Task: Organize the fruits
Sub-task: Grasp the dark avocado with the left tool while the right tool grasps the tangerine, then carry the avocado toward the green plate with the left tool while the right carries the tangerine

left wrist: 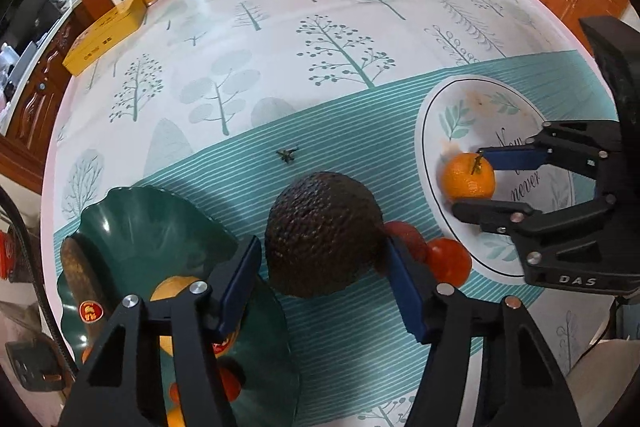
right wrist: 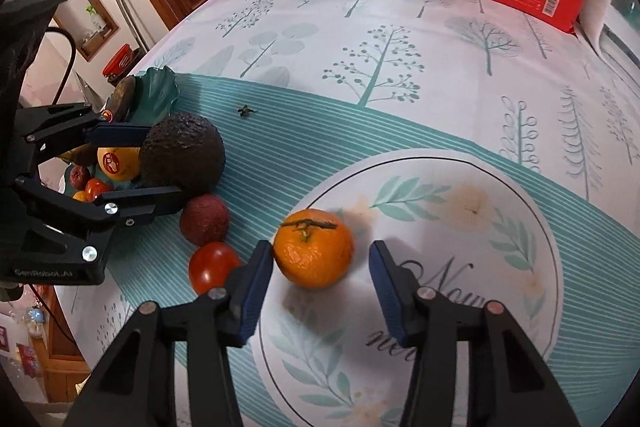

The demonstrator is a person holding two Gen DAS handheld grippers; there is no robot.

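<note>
Avocado [left wrist: 324, 235] on the tablecloth [left wrist: 280, 67] between the left gripper [left wrist: 320, 287] pads, right pad touching, left pad apart: not clamped. Mandarin [right wrist: 314, 247] on the white plate [right wrist: 500, 307] between the right gripper [right wrist: 320, 287] pads, a gap on its right: unclamped. Green dish [left wrist: 132, 219] left of the left gripper.
</note>
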